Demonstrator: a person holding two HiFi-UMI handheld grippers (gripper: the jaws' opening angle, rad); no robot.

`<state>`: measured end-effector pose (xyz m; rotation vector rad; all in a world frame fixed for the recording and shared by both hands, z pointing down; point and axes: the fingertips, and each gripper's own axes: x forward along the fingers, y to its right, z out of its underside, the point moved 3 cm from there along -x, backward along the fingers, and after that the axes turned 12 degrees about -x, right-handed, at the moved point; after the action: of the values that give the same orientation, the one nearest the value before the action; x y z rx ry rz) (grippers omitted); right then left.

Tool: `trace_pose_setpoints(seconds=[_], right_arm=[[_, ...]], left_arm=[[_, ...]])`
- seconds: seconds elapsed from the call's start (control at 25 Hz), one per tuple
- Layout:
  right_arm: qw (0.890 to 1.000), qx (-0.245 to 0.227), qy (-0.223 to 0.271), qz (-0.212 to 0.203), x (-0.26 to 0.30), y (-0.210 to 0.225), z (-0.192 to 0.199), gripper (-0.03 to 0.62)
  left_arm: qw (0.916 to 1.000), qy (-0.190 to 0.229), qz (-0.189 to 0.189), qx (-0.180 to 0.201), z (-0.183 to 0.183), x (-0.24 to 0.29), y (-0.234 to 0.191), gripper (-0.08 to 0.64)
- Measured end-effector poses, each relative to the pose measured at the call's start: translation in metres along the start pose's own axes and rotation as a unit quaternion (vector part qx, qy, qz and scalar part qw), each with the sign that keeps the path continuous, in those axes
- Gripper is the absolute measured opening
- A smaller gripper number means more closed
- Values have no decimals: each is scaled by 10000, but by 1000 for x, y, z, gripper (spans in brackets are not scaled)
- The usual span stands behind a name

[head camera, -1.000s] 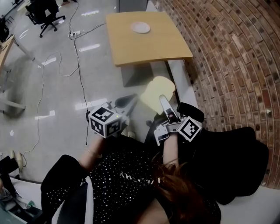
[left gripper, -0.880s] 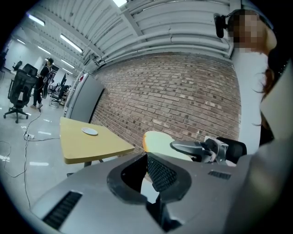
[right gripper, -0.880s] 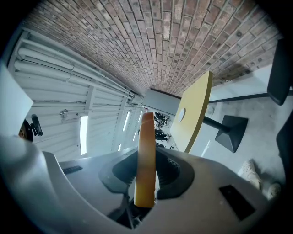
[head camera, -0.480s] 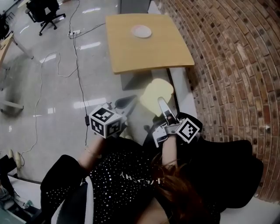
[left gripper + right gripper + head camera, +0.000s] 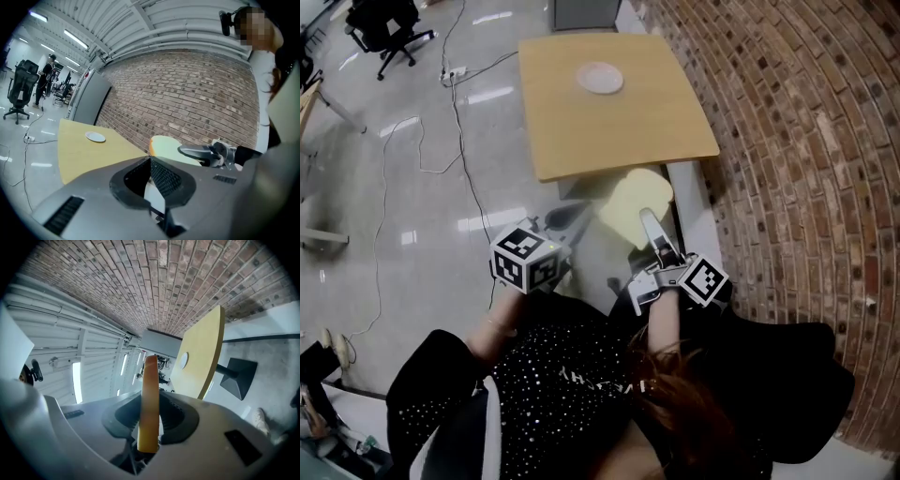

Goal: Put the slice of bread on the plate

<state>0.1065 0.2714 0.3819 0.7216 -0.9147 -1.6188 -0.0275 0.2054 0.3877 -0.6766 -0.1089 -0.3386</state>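
Right claw (image 5: 149, 423) is closed part-way onto the bread (image 5: 150, 394), its dark ribbed pads pinching the slice's lower end from both faces. Seen edge-on there, the slice is a thin tan band of crust. From the head view it is flat, with a pale cream face and a rounded top, held face up beside the pale ledge (image 5: 694, 206), just short of the table's near edge.

Left claw (image 5: 150, 160) has its mesh-textured pads meeting at the tips with nothing between them. It hangs over the floor beside the right one, apart from the bread.

The table (image 5: 609, 131) has a smooth, matt yellow-wood top, squarish with rounded corners, on one dark pedestal foot. Open wood lies between its near edge and the plate (image 5: 600, 78), which is small, round and white. The plate sits on the far half, well apart from the bread.

Rough red brick wall (image 5: 787, 141) runs close along the table's right edge. To the left the glossy grey floor (image 5: 394, 225) lies open, crossed by thin cables (image 5: 464, 122).
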Motion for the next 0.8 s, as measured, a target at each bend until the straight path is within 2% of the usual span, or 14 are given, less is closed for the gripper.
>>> trace_pose_setpoints(seconds=[0.8], right_arm=[[9997,-75,-221,6,141,14,-45,95]], left_arm=[[9998,48,111,-140,-95,54,-92,9]])
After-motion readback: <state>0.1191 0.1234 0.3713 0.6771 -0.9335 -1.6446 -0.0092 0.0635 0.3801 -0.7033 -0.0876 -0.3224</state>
